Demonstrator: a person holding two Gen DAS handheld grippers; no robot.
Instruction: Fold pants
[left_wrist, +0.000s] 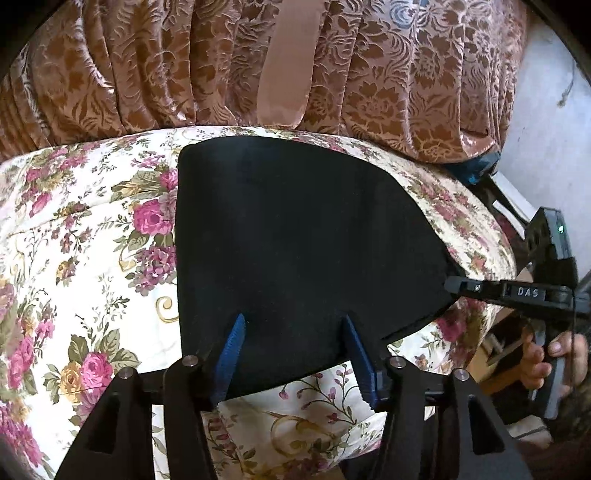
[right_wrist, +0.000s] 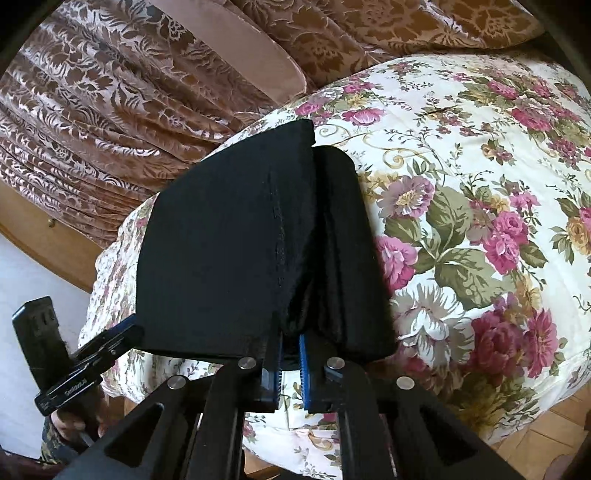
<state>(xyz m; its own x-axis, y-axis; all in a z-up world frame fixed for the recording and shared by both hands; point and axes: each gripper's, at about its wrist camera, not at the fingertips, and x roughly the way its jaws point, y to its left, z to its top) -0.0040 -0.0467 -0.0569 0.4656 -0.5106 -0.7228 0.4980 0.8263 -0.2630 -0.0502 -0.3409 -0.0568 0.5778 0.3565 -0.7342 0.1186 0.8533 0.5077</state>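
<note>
The left gripper stands with jaws spread wide over the near edge of the black pants, clamping nothing; the right gripper has its jaws nearly closed, pinching the pants' near edge. The pants lie folded on a floral bedspread near the bed's corner. Brown patterned curtains hang behind the bed, and wooden flooring shows beside it.
</note>
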